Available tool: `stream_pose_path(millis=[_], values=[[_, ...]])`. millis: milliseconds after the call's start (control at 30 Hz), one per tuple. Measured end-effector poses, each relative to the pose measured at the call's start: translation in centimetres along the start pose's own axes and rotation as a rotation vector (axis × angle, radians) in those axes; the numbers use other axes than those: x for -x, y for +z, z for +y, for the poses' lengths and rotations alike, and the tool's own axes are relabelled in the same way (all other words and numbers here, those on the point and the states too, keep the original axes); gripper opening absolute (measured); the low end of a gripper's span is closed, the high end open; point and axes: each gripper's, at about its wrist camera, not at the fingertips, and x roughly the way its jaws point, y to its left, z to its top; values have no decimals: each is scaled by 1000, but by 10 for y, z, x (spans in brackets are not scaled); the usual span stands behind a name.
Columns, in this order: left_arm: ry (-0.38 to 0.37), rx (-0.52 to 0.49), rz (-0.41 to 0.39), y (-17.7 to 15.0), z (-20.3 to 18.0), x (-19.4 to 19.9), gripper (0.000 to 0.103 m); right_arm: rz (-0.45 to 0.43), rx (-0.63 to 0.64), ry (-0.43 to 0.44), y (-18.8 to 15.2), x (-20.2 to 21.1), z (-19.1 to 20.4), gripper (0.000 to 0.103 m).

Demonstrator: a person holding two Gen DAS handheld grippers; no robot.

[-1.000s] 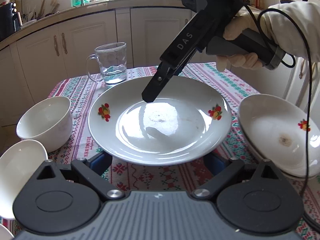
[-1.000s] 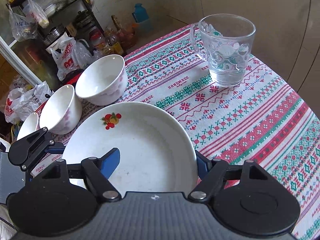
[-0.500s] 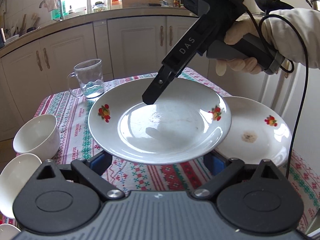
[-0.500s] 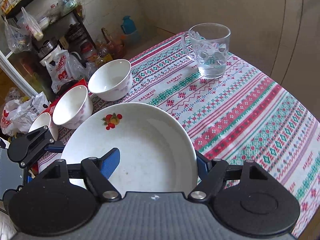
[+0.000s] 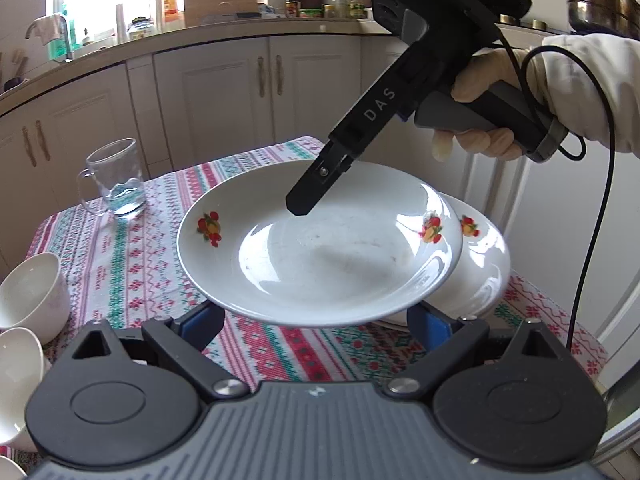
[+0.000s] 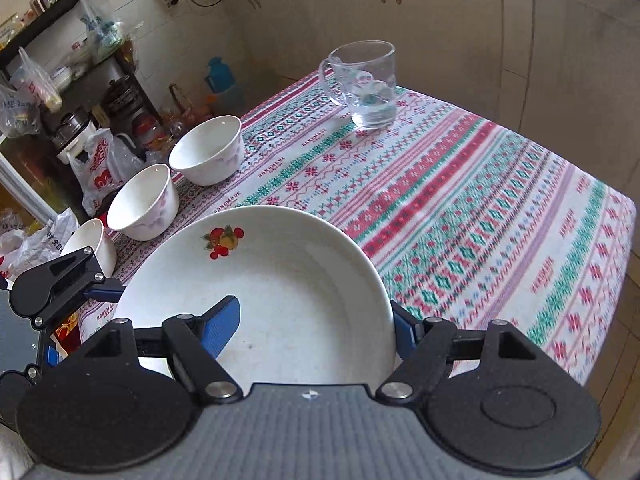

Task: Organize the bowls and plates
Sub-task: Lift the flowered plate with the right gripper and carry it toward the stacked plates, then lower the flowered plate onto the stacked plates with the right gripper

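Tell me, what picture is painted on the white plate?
Red and orange fruit on the plate; the right wrist view shows it best.

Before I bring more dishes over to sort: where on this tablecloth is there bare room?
The widest bare stretch of tablecloth runs from the glass mug to the table's far corner, beside the lifted plate. It is crowded along the opposite edge, where three bowls line up, and where a second plate lies.

Held plate (image 5: 320, 256) carried rightward, now overlapping second plate (image 5: 480, 264); glass mug (image 5: 116, 180) farther away.
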Motion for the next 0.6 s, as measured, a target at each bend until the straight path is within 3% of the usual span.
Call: stream_pose_path(millis=[600], values=[[-76,-67,21,-2,-29,-2,97,-49,-117,-49,-64,24,-13,82]])
